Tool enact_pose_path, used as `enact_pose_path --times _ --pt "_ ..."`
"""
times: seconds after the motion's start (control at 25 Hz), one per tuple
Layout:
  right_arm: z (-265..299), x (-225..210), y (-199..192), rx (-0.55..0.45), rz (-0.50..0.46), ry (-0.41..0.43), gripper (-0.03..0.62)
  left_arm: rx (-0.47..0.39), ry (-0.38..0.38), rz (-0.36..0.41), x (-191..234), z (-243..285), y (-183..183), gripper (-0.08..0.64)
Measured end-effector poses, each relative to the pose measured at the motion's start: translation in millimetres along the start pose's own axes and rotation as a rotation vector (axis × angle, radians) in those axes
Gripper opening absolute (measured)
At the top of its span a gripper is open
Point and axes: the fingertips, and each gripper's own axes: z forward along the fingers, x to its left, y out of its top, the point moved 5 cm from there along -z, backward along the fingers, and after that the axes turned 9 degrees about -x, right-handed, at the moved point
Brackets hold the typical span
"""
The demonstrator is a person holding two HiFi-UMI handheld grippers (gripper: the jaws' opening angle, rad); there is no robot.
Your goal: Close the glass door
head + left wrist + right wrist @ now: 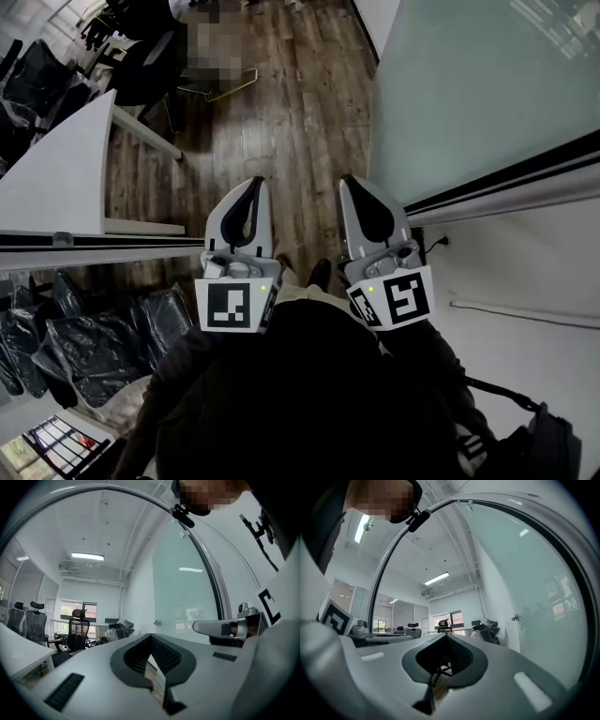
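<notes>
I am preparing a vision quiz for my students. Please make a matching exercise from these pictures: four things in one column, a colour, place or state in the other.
1 glass door
2 desk
3 left gripper
4 floor

A brown wooden planks
B jaws together, nothing held
C frosted, at head view's right
D white, at head view's left

Pairs: 1-C, 2-D, 3-B, 4-A

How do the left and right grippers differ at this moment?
The right gripper is beside the glass door; the left gripper is nearer the white desk. The left gripper's tip angles right, the right gripper's left, so they converge. Both are shut and empty.
</notes>
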Motion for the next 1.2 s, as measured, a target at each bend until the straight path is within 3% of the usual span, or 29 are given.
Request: enact_pose_path --times 0.12,0.24,0.44,0.6,0.8,0.96,1.2 --pt "37.5 -33.9 -14.8 0.010 0.011 0.013 0.000 0.009 0.036 0.005 14.1 48.0 -11.2 -0.003" --pt "66.9 -37.7 -26.3 0.026 -0.002 0.022 0.000 0.029 0.052 -0.017 37.6 69.7 -21.8 -0.003" --pt "141.8 -77.6 -42.3 0.037 -0.041 -0.010 0.000 -0.011 -0.011 -0.040 74.9 148.4 -38.7 -0.003" --pt "221.1 -113.4 -55.1 0.056 -0.067 -0.040 0.000 -0.014 -0.006 -0.095 122.1 232.4 -45.6 -0.003" --pt "308.9 -140.7 -63.3 0.061 -0.078 -0.069 0.000 -0.011 -0.090 -0.084 168.8 310.8 -52.9 -0.003" --pt "358.1 -166.3 -65.9 0.072 -0.096 -0.091 0.000 -0.010 -0.069 -0.134 196.4 365.8 -52.4 -0.003" --pt "404.4 -214.5 -75.2 0.078 -0.104 -0.129 0.000 -0.015 -0.095 -0.137 208.9 433.6 -66.6 -0.003"
